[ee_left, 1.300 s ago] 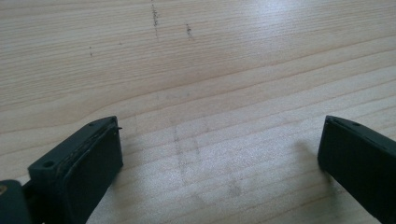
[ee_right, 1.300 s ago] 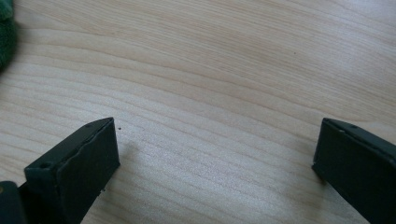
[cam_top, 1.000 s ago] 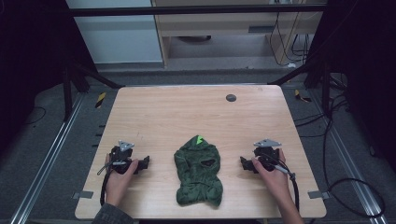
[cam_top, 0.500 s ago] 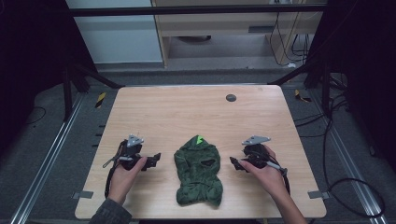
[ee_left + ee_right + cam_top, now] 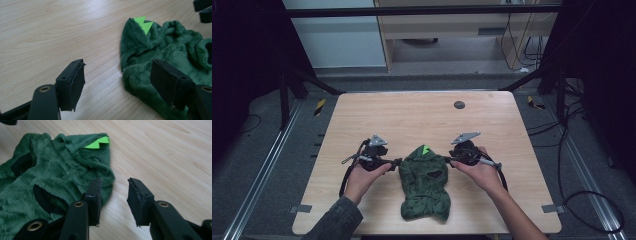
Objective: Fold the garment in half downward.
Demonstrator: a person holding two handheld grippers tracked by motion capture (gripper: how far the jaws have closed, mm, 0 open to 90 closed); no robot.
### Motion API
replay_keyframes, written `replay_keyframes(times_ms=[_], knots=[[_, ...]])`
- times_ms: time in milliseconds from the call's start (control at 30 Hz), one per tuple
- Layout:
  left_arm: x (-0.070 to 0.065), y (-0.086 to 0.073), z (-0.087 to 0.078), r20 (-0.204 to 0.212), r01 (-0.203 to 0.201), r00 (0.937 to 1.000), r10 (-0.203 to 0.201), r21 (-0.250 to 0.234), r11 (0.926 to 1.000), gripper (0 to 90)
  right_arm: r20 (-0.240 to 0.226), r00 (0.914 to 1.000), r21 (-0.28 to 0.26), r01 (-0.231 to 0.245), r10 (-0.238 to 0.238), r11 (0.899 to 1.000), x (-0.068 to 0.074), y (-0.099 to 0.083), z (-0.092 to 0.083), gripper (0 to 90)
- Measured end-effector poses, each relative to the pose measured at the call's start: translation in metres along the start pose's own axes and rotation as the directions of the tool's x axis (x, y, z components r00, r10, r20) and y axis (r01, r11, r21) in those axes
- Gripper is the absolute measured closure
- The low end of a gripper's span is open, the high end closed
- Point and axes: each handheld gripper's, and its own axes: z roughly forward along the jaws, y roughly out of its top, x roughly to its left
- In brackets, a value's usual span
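The green garment [image 5: 424, 182] lies flat on the bench [image 5: 362, 115] between both tools, long axis running toward the person. Left tool [image 5: 397, 162] and right tool [image 5: 447, 160] sit just beside its upper edges, about equally near. Their jaws have just been closing, unclenched, with nothing pinched yet.

Looks like a lab/test rig: bare wooden surface [image 5: 412, 115] on a dark metal frame [image 5: 422, 10] w/ floor rails [image 5: 262, 175], loose cables [image 5: 582, 200] at right, plain cabinets [image 5: 437, 25] at far side.

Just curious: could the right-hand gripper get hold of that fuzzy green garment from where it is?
Probably yes: the right gripper sits at the green garment edge, jaws open, just been closing, nothing blocking.
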Motion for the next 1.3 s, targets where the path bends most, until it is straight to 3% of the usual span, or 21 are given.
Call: replay_keyframes(times_ms=[133, 467, 733, 833, 1067, 1133, 1167, 1300], knots=[[-0.002, 0.001, 0.005, 0.0, -0.015, 0.9999, 0.015, 0.016, 0.9998, 30.3, -0.024, 0.9995, 0.011, -0.018, 0.019, 1.0, 0.001, 0.004, 0.011, 66.4], [-0.001, -0.002, 0.013, -0.012, -0.031, 0.9994, 0.032, 0.051, 0.9982, 26.1, -0.029, 0.9996, 0.09, -0.001, 0.003, 0.996, 0.004, 0.006, 0.037, 54.9], [0.0, -0.006, 0.023, 0.004, -0.032, 0.9995, 0.031, 0.094, 0.9951, 27.1, -0.031, 0.999, 0.109, 0.036, -0.032, 0.993, 0.009, 0.006, 0.041, 64.6], [0.001, -0.008, 0.027, 0.027, -0.027, 0.9994, 0.024, 0.11, 0.9936, 31.0, -0.046, 0.9982, 0.113, 0.044, -0.039, 0.993, 0.011, 0.006, 0.041, 73.8], [0.001, -0.01, 0.036, 0.06, -0.026, 0.9981, 0.018, 0.133, 0.9908, 38.1, -0.065, 0.9967, 0.11, 0.056, -0.049, 0.992, 0.013, 0.005, 0.041, 81.2], [0.0, -0.009, 0.037, 0.072, -0.032, 0.9972, 0.023, 0.131, 0.9908, 48.1, -0.065, 0.9966, 0.11, 0.058, -0.051, 0.992, 0.013, 0.005, 0.041, 81.8], [-0.001, -0.008, 0.037, 0.082, -0.039, 0.9962, 0.028, 0.132, 0.9904, 48.1, -0.067, 0.9966, 0.112, 0.055, -0.048, 0.992, 0.013, 0.005, 0.041, 82.0], [-0.004, -0.008, 0.038, 0.124, -0.054, 0.9916, 0.036, 0.138, 0.9889, 67.9, -0.067, 0.9966, 0.115, 0.056, -0.049, 0.992, 0.013, 0.006, 0.04, 83.0]])
